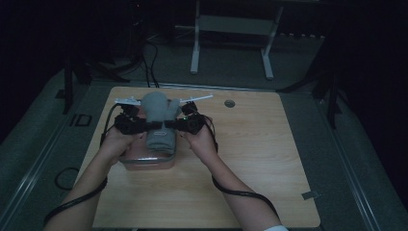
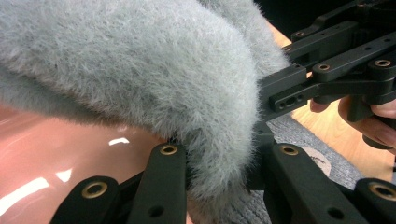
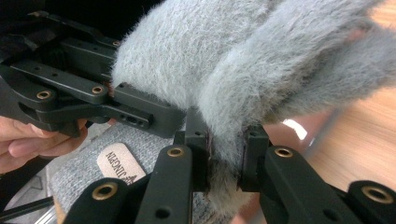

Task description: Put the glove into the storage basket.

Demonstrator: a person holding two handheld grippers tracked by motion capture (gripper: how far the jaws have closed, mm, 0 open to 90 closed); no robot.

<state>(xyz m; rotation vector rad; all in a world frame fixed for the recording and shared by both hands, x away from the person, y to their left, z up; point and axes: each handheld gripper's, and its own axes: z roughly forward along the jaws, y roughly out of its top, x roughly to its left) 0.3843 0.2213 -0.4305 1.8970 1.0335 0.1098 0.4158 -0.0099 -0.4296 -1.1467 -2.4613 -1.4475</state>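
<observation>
A grey fluffy garment (image 1: pixel 159 113) with a knitted cuff (image 3: pixel 88 172) and a tan label (image 3: pixel 116 165) hangs over a clear box (image 1: pixel 144 162) with a pinkish inside (image 2: pixel 70 154). My left gripper (image 1: pixel 146 126) is shut on a fold of its fur (image 2: pixel 219 172) from the left. From the right, my right gripper (image 1: pixel 169 126) pinches another fold (image 3: pixel 226 163). The two grippers face each other, close together, and each shows in the other's view: the right gripper (image 2: pixel 327 79), the left gripper (image 3: pixel 88 100). The garment's lower end reaches down into the box.
The box stands on the left half of a light wooden table (image 1: pixel 260 154). A round cable hole (image 1: pixel 229 103) lies at the back and a bit of tape (image 1: pixel 310 195) at the front right edge. Cables trail from both hands. A white desk frame (image 1: pixel 195 48) stands behind.
</observation>
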